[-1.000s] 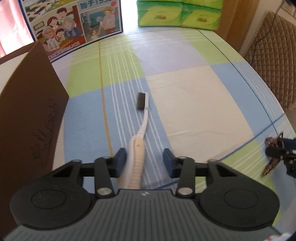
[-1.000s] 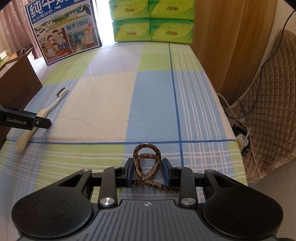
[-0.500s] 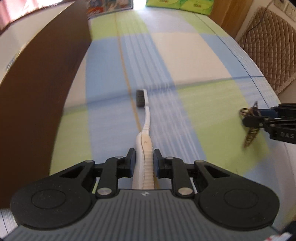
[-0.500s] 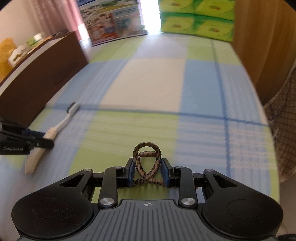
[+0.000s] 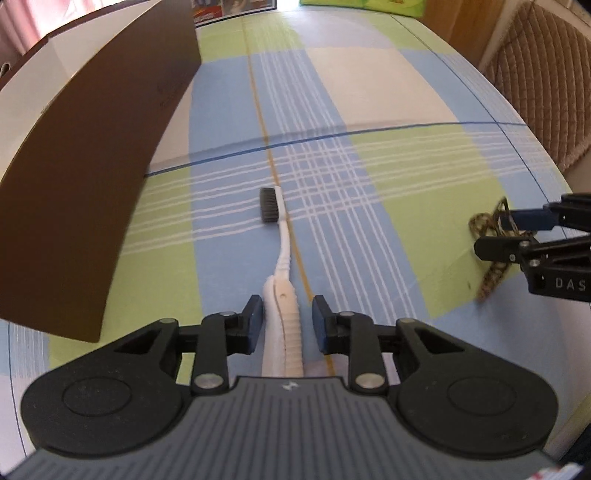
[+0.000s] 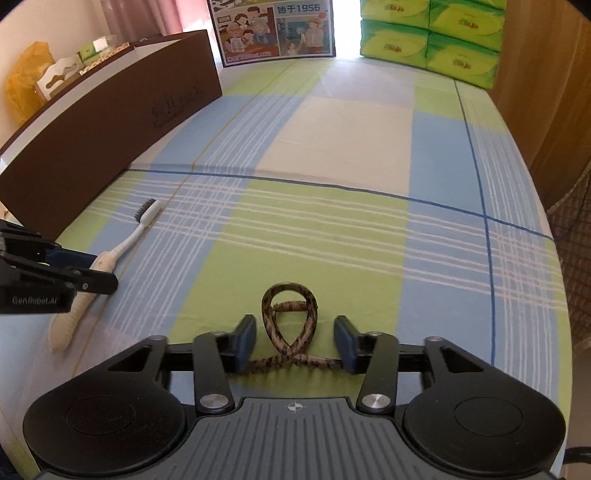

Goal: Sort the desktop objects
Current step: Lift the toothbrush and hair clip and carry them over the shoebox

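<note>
A white toothbrush (image 5: 282,240) with dark bristles lies on the checked tablecloth, head pointing away. Its ribbed handle sits between the fingers of my left gripper (image 5: 288,321), whose jaws are opening; a gap shows beside the handle on the right. The right wrist view shows the left gripper (image 6: 99,271) over the toothbrush (image 6: 129,240) at the left edge. A leopard-print hair tie (image 6: 290,317) rests on a green square between the fingers of my right gripper (image 6: 295,343). Those jaws are opening too, clear of the loop. The left wrist view shows the right gripper (image 5: 498,232) and the hair tie (image 5: 491,273) at far right.
A long brown box (image 6: 110,122) runs along the left side of the table, close to the toothbrush. A picture-printed carton (image 6: 273,29) and green tissue packs (image 6: 432,40) stand at the far end. A quilted chair (image 5: 543,85) is beyond the right edge.
Both pairs of jaws have spread since half a second ago, when they were clamped on the toothbrush and the hair tie. Both hands have shifted toward the near end of the table.
</note>
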Motion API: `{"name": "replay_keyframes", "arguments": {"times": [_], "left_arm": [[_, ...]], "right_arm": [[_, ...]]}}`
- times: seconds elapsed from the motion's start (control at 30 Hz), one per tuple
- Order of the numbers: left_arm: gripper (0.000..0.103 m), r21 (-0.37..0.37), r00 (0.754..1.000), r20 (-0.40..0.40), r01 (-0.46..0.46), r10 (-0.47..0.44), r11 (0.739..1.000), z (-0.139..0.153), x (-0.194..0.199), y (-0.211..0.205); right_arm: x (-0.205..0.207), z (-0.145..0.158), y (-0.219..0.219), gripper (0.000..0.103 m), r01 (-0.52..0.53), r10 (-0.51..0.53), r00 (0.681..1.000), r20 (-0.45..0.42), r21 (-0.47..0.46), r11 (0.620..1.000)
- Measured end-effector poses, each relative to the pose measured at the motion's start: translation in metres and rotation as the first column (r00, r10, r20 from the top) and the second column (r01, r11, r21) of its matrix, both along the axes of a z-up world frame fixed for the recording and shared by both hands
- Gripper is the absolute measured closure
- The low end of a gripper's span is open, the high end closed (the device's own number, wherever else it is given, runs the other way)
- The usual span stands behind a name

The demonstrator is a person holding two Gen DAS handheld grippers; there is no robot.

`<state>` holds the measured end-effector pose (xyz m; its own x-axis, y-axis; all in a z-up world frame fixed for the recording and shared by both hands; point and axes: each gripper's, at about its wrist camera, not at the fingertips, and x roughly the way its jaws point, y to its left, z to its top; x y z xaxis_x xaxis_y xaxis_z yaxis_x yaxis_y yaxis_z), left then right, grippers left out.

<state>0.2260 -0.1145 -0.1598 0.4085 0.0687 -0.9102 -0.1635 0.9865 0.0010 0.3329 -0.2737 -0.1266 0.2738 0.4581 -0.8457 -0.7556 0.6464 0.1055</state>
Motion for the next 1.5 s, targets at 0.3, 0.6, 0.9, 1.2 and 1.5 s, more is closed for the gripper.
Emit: {"name": "replay_keyframes", "arguments": {"times": [0.3, 0.6, 0.9, 1.2, 1.5], "left_arm": [[0.087, -0.064, 1.0, 0.001, -0.02, 0.02, 0.998, 0.004, -0.013, 0.004], [0.087, -0.079, 0.995, 0.089, -0.035, 0.042, 0.996, 0.04, -0.035, 0.014], [0.087, -0.079, 0.974, 0.216, -0.056, 0.072, 0.995, 0.091, -0.056, 0.033], [0.087, -0.069, 0.947, 0.3, -0.1, 0.116, 0.993, 0.13, -0.076, 0.063], [0.087, -0.034, 0.914, 0.362, -0.185, 0.184, 0.982, 0.159, -0.09, 0.119]], "right_arm": [[-0.017, 0.004, -0.002, 0.079, -0.041, 0.041, 0.999, 0.003, 0.008, 0.999], [-0.035, 0.027, 0.013, 0.08, -0.099, 0.098, 0.995, 0.022, 0.067, 0.993], [-0.052, 0.064, 0.04, 0.08, -0.154, 0.143, 0.986, 0.083, 0.152, 0.976], [-0.072, 0.1, 0.081, 0.08, -0.241, 0.217, 0.968, 0.126, 0.224, 0.944], [-0.086, 0.129, 0.139, 0.08, -0.336, 0.293, 0.939, 0.181, 0.302, 0.892]]}}
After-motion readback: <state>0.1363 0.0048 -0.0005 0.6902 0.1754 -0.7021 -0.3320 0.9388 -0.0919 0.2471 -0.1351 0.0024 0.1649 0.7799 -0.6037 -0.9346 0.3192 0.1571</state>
